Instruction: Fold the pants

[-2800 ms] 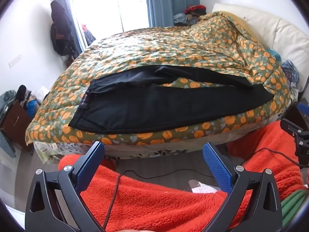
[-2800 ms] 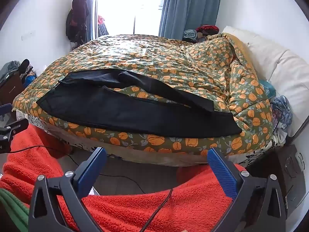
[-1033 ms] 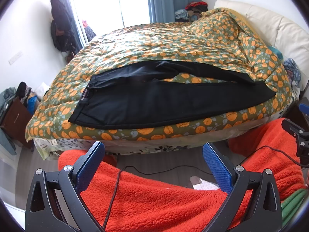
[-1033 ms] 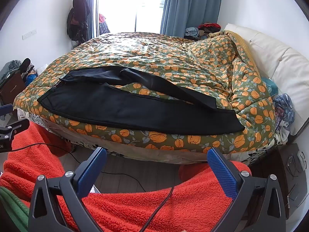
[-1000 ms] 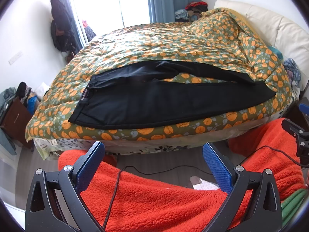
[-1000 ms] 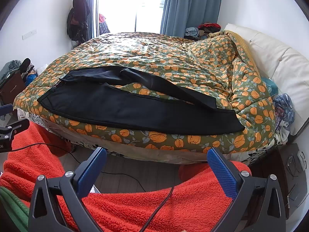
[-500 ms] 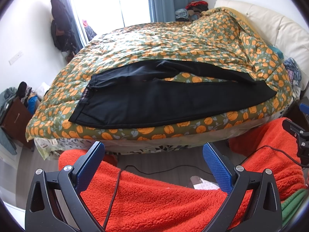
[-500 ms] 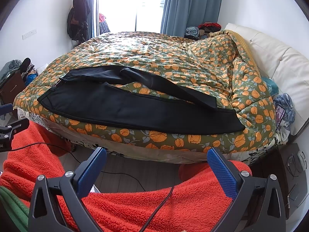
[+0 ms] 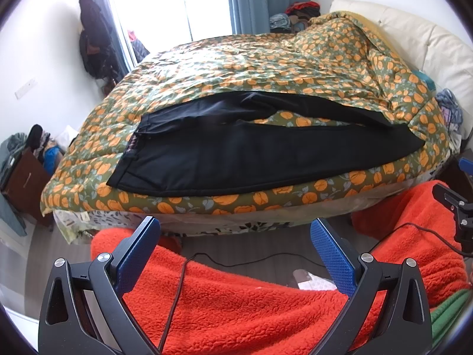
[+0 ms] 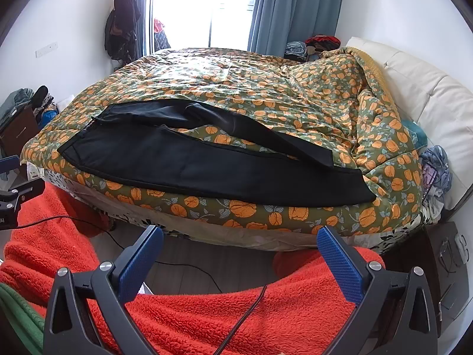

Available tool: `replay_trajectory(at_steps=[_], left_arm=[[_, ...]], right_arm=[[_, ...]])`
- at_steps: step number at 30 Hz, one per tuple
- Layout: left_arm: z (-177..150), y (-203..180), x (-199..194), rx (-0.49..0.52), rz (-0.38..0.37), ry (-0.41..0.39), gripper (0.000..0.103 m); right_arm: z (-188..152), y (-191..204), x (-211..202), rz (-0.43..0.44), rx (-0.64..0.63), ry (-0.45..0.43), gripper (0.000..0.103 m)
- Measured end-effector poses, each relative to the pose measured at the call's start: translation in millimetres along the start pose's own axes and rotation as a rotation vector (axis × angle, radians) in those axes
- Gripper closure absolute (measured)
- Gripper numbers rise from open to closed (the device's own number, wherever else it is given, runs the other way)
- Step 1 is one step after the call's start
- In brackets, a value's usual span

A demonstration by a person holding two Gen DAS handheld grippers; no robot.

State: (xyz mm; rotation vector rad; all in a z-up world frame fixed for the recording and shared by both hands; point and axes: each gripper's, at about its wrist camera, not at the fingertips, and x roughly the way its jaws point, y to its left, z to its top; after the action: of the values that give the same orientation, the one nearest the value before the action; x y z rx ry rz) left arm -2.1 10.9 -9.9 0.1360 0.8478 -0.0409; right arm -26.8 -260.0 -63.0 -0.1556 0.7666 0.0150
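Black pants [image 9: 242, 153] lie spread flat on the bed's orange-flowered duvet [image 9: 251, 59], waistband to the left, legs running right, the far leg angled away from the near one. They also show in the right wrist view [image 10: 207, 165]. My left gripper [image 9: 235, 230] is open and empty, held back from the bed's near edge, above red fleece. My right gripper [image 10: 239, 236] is open and empty too, also short of the bed edge.
Red fleece fabric [image 9: 236, 301] and a black cable [image 9: 177, 290] lie below both grippers. A cream headboard [image 10: 428, 94] is at the right, a dark bedside stand [image 10: 443, 266] at the lower right, a cluttered brown cabinet [image 9: 23, 174] at the left.
Both views have risen and tilted slightly, showing a little more of the bed top. The pants have not moved and both grippers stay open.
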Motion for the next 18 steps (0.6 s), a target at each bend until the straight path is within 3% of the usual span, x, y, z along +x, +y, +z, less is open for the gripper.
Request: replay_trajectory(at_steps=[18], left_arm=[[0.6, -0.7, 1.6, 0.002, 0.009, 0.01, 0.001]], right_arm=[[1.7, -2.0, 1.0, 0.002, 0.0, 0.003, 0.0]])
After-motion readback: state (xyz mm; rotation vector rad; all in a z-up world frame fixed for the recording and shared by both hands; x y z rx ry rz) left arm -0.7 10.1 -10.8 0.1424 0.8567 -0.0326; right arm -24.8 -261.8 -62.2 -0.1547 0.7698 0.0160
